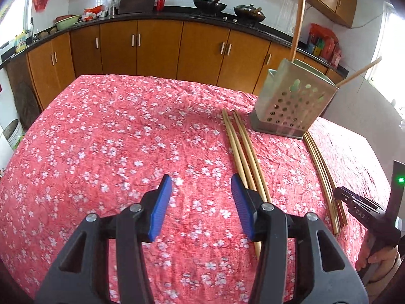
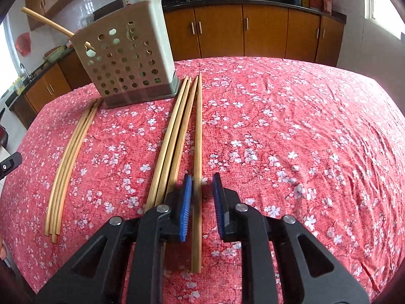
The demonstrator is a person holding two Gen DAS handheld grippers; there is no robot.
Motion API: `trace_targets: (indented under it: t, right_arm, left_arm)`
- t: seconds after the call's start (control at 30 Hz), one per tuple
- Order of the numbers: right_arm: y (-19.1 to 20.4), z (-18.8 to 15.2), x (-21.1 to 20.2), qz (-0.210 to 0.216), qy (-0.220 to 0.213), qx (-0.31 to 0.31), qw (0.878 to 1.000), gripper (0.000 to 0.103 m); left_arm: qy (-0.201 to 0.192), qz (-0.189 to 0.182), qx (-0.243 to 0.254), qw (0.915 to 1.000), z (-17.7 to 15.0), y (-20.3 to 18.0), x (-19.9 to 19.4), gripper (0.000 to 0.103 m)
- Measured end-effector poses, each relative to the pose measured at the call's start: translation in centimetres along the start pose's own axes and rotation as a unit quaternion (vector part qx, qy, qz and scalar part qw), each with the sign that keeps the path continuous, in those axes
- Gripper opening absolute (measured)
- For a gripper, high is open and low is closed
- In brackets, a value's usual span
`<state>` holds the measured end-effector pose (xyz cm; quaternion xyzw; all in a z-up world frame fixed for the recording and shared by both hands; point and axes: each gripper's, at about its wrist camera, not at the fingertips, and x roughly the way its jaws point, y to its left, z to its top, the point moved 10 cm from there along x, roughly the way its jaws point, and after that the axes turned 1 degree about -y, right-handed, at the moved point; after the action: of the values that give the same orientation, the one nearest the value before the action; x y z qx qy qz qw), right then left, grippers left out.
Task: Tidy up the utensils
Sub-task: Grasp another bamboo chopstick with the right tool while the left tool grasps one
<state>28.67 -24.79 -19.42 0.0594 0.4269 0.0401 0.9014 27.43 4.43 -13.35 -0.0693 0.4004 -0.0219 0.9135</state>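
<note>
Lower centre of the right wrist view: right tongs (image 2: 202,190) spread, straddling one pale wooden chopstick (image 2: 197,152) on the red floral tabletop (image 2: 303,126); closing skewed could roll it aside. Left tongs (image 1: 202,190) spread, empty. Upper left: perforated grey metal holder (image 2: 126,60).

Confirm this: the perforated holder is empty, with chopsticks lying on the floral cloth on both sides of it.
Wrong on one point: the holder holds two chopsticks, seen in the right wrist view. Loose chopsticks do lie on the cloth on both sides.
</note>
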Motion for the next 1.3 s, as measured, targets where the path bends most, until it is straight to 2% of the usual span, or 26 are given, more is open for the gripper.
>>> trace_targets:
  t: [0.13, 0.3, 0.4, 0.53, 0.6, 0.7, 0.83, 0.97, 1.1, 1.3]
  right_arm:
    - [-1.4, -0.1, 0.2, -0.018, -0.005, 0.019, 1.0, 0.008]
    - [-3.6, 0.0, 0.0, -0.026, -0.01, 0.05, 0.998, 0.008]
    - [-3.5, -0.1, 0.0, -0.025, -0.01, 0.043, 0.999, 0.008]
    - [-3.7, -0.5, -0.8, -0.022, -0.011, 0.045, 0.999, 0.008]
    - [-3.6, -0.6, -1.1, -0.022, -0.01, 0.042, 0.999, 0.008]
    - [-3.6, -0.6, -1.1, -0.023, -0.01, 0.04, 0.999, 0.008]
    - [-3.6, -0.4, -0.9, -0.016, -0.01, 0.043, 0.999, 0.008]
    - [-4.3, 0.1, -0.6, -0.03, -0.011, 0.04, 0.999, 0.008]
    - [-5.1, 0.4, -0.4, -0.033, -0.011, 0.053, 0.998, 0.008]
    - [-5.0, 0.3, -0.4, -0.047, -0.009, 0.041, 0.998, 0.008]
  left_arm:
    - [0.018, -0.039, 0.004, 0.9991, -0.9, -2.1, 1.3, 0.047]
    - [0.05, -0.058, 0.029, 0.9966, -2.8, -4.6, 3.1, 0.03]
    - [0.067, -0.048, 0.036, 0.996, -3.6, -5.2, 4.0, 0.02]
    - [0.077, -0.039, 0.038, 0.9956, -3.9, -5.5, 4.7, 0.015]
    - [0.074, -0.015, 0.048, 0.996, -3.9, -5.4, 4.8, 0.009]
    - [0.07, 0.002, 0.034, 0.9969, -3.2, -4.4, 5.2, 0.008]
    - [0.061, 0.021, 0.0, 0.9979, -1.7, -1.4, 5.7, 0.008]
    - [0.033, 0.046, 0.006, 0.9984, -0.6, 1.6, 5.8, 0.009]
    - [0.029, 0.023, -0.015, 0.9992, -0.4, 2.5, 5.7, 0.01]
    - [0.03, 0.029, -0.009, 0.9991, -0.4, 2.4, 5.5, 0.01]
